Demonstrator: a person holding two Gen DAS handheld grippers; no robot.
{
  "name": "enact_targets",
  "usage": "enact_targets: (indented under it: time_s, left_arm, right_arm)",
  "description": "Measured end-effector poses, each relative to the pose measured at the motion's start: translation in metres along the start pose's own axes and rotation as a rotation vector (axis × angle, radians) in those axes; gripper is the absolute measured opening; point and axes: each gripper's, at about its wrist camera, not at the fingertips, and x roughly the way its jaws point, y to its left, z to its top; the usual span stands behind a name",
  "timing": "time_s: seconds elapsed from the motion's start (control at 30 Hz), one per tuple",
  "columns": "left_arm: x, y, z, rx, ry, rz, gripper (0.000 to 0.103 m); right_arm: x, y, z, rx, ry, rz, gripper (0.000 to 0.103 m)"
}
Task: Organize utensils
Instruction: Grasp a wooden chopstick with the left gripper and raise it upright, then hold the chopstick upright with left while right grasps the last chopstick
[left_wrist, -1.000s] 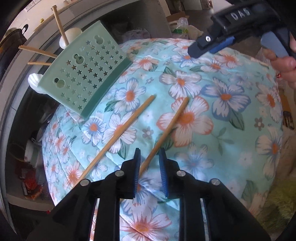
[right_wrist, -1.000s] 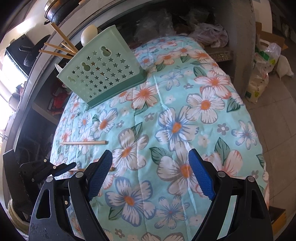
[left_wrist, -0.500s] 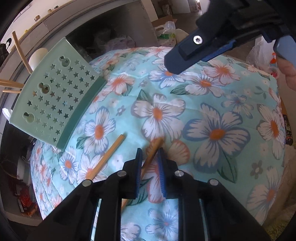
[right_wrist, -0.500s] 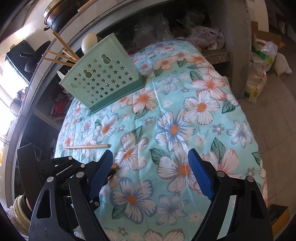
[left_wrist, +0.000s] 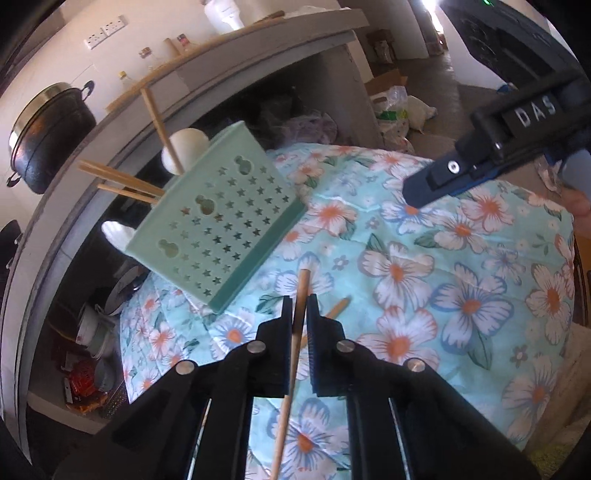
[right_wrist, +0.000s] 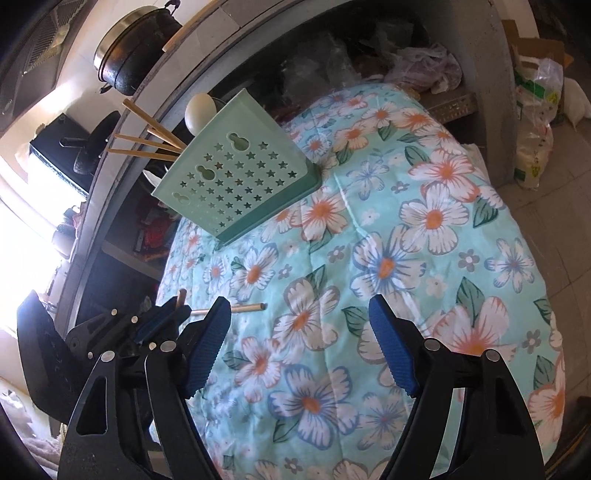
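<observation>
— Floral cloth (right_wrist: 424, 229) covers the desk w/ a dark pot (left_wrist: 48, 133) up on the shelf behind. Where are we w/ the chopsticks?

— We've got the left hand-held gripper (left_wrist: 300, 321) clamped on one chopstick (left_wrist: 293, 350), lifted off the cloth. A 2nd chopstick (right_wrist: 245, 307) lies flat just beside it.

— And the other side?

— Right hand-held gripper (right_wrist: 299, 350) is apart, jaws closing, nothing btwn them. Green holder (right_wrist: 236, 184) stands at the desk's far edge, well apart, w/ sticks in it.
</observation>
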Motion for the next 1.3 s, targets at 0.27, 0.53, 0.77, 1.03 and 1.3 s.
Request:
enact_targets:
  time_s: [0.27, 0.53, 0.77, 1.03, 1.3]
  left_arm:
    - [-0.023, 0.052, -0.006, -0.208, -0.039, 0.044, 0.005]
    - [-0.05, 0.108, -0.022, -0.452, -0.116, 0.12, 0.005]
    - [-0.054, 0.128, -0.034, -0.546, -0.131, 0.137, 0.005]
    - [-0.052, 0.127, -0.04, -0.555, -0.12, 0.131, 0.005]
    - [-0.048, 0.127, -0.041, -0.559, -0.102, 0.119, 0.005]
  right_arm:
    - [0.018, 0.028, 0.001, 0.029, 0.079, 0.183, 0.07]
    - [0.059, 0.046, -0.018, 0.112, 0.241, 0.321, 0.055]
    - [0.101, 0.049, -0.025, 0.166, 0.303, 0.273, 0.048]
    - [0.13, 0.028, -0.026, 0.344, 0.284, 0.251, 0.034]
    - [0.131, 0.015, -0.021, 0.458, 0.232, 0.259, 0.032]
